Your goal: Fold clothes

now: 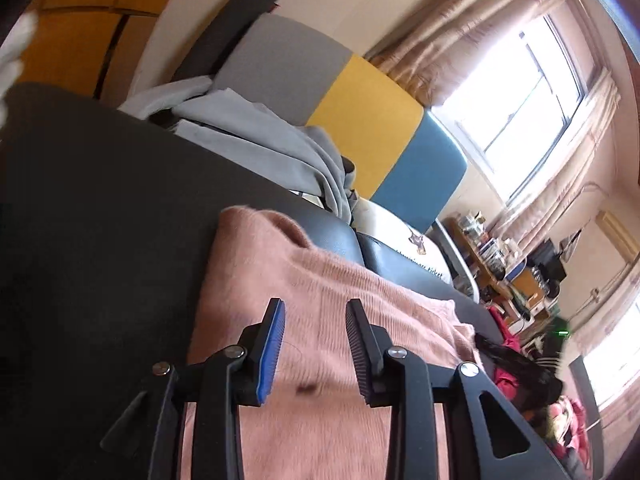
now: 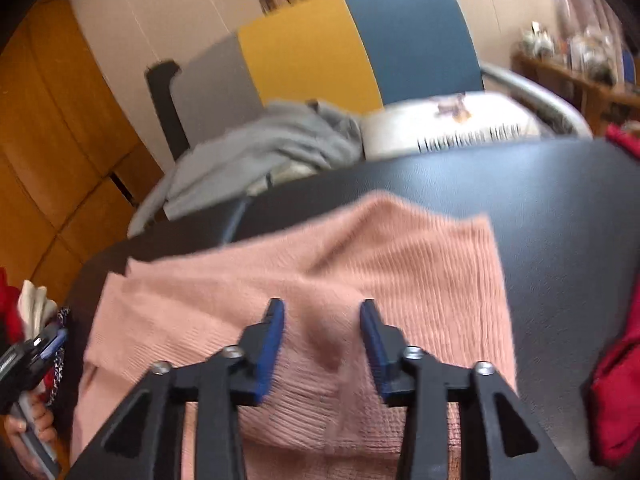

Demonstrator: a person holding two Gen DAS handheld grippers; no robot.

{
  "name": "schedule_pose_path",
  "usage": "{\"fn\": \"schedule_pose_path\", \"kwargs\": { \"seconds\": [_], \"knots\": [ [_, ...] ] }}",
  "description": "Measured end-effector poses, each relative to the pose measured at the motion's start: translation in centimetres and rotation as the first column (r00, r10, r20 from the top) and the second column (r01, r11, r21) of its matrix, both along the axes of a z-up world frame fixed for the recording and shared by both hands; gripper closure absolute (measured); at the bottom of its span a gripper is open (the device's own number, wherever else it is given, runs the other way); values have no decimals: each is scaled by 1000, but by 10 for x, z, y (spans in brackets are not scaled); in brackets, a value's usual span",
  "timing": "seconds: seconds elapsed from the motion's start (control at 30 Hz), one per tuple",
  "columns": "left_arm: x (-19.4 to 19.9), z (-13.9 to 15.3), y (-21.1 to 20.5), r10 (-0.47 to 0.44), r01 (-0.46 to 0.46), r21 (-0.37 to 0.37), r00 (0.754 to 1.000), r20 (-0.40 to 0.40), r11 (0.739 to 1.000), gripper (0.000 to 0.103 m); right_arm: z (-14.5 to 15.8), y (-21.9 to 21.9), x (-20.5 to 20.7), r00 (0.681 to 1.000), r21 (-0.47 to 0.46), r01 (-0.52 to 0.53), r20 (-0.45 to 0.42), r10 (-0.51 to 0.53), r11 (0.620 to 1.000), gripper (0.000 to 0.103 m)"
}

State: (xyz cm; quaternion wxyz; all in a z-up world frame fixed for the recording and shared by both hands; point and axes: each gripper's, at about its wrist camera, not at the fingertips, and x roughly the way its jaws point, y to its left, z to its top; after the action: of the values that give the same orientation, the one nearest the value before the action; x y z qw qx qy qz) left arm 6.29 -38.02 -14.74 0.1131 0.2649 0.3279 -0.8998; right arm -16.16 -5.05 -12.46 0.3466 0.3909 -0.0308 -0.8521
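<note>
The left gripper (image 1: 315,312) hangs over the pink sweater (image 1: 320,320) with its jaws parted to a moderate gap; ribbed knit shows plainly between the two pads and nothing is pinched there, so it is released. The right gripper (image 2: 322,312) is in the same condition: jaws apart by a moderate gap, the pink sweater (image 2: 360,264) visible through the opening, no cloth caught between the blue pads (image 2: 274,344). Whether either set of fingertips brushes the fabric below cannot be told from these views.

The sweater lies spread on the dark table (image 2: 560,208), folded over on itself in broad layers, with a raised fold near its far edge (the fisheye blur softens that edge). It lies under both grippers and reaches toward the table's far side without crossing it.

Beyond the table stands a chair back (image 2: 320,52) in grey, yellow and blue panels. A heap of grey clothing (image 2: 260,152) rests on the seat beside a white item with dark lettering (image 2: 448,128). No open container is clearly visible. Red fabric (image 2: 616,392) sits at the table's right side. At the lower left of the right wrist view a hand (image 2: 34,420) grips the other tool.
</note>
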Motion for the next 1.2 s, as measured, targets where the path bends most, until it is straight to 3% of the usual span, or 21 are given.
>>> {"fn": "schedule_pose_path", "kwargs": {
  "seconds": [0.13,0.2,0.27,0.3,0.33,0.5,0.6,0.63,0.77,0.87,1.0,1.07,1.2],
  "knots": [
    [-31,-11,-4,23,-19,-59,997,67,998,71,9,-19,19,992,13,-118,-46,119,993,56],
    [-33,-24,-6,69,-57,-99,990,119,993,71,2,-37,28,983,84,-168,-65,174,982,52],
    [-30,-44,-8,76,-63,-84,984,164,994,77,-9,-49,31,978,138,-188,-68,199,972,50],
    [-28,-54,-9,77,-64,-73,980,186,995,78,-21,-55,31,978,175,-192,-44,202,966,44],
    [-19,-57,-11,83,-75,-54,983,167,996,78,-31,-59,32,980,203,-187,-26,196,961,43],
    [8,-64,-21,115,-119,33,987,112,992,85,-35,-49,43,973,154,-218,-42,227,964,39],
    [4,-55,-18,115,-117,3,983,139,993,81,-36,-50,41,973,148,-219,-35,226,964,37],
    [1,-49,-15,102,-101,-12,985,137,995,72,-36,-50,41,973,151,-219,-37,227,964,36],
    [-23,-33,-19,79,-70,-79,990,118,994,71,-36,-52,42,972,157,-220,-41,229,963,35],
    [-41,-44,-41,96,-88,-55,983,155,995,71,-37,-53,43,972,160,-220,-45,230,962,34],
    [-41,-63,-57,102,-104,9,986,132,995,85,-37,-54,42,972,157,-218,-47,228,963,33],
    [-34,-71,-66,134,-141,65,985,113,988,101,-38,-53,42,973,153,-217,-48,227,964,32],
    [-32,-75,-71,137,-148,101,985,108,984,101,-38,-54,42,973,151,-215,-47,224,965,32]
  ]
}}
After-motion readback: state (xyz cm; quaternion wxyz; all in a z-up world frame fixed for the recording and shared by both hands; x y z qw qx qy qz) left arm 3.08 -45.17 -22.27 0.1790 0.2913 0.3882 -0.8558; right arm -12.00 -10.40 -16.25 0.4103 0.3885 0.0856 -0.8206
